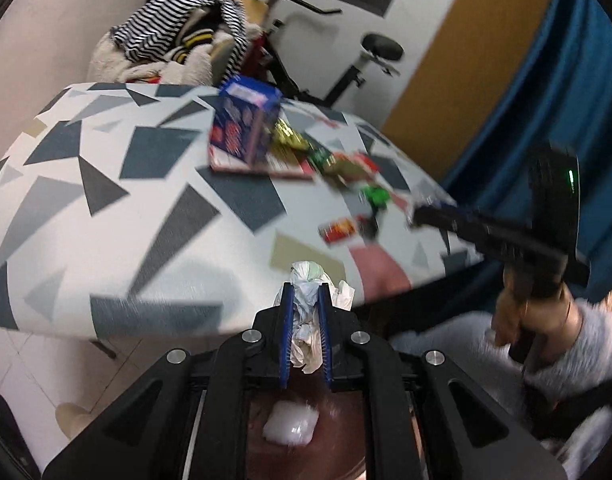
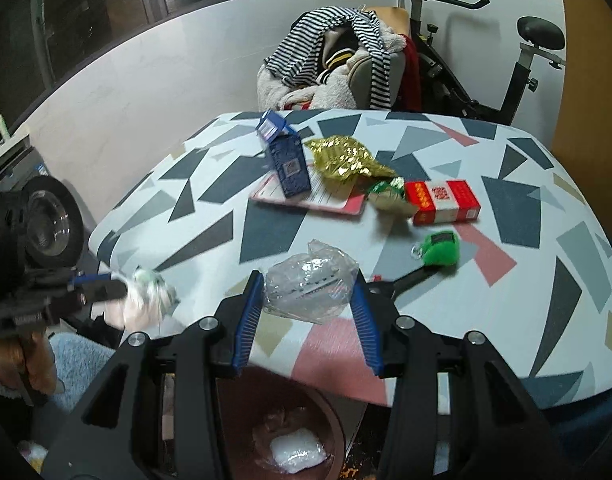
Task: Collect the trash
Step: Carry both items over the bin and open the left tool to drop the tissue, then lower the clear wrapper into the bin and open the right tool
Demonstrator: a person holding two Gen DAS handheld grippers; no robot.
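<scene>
Left wrist view shows my left gripper (image 1: 305,300) clenched on a crumpled wad of tissue (image 1: 306,320), held off the near edge of the table (image 1: 106,200) and above the brown bin (image 1: 346,432) below, where one white piece (image 1: 291,428) already lies. Right wrist view shows my right gripper (image 2: 308,300) grasping a clear plastic wrapper (image 2: 310,280) between its blue pads, over the table's near edge with the bin (image 2: 234,420) under it. So I judge one piece binned and two in hand, ready to drop. Farther back, from left to right, a blue carton (image 2: 288,168), a gold foil wrapper (image 2: 346,156), a red box (image 2: 442,200) and a green fluffy thing (image 2: 440,250) are left; which of them count as trash I cannot tell.
</scene>
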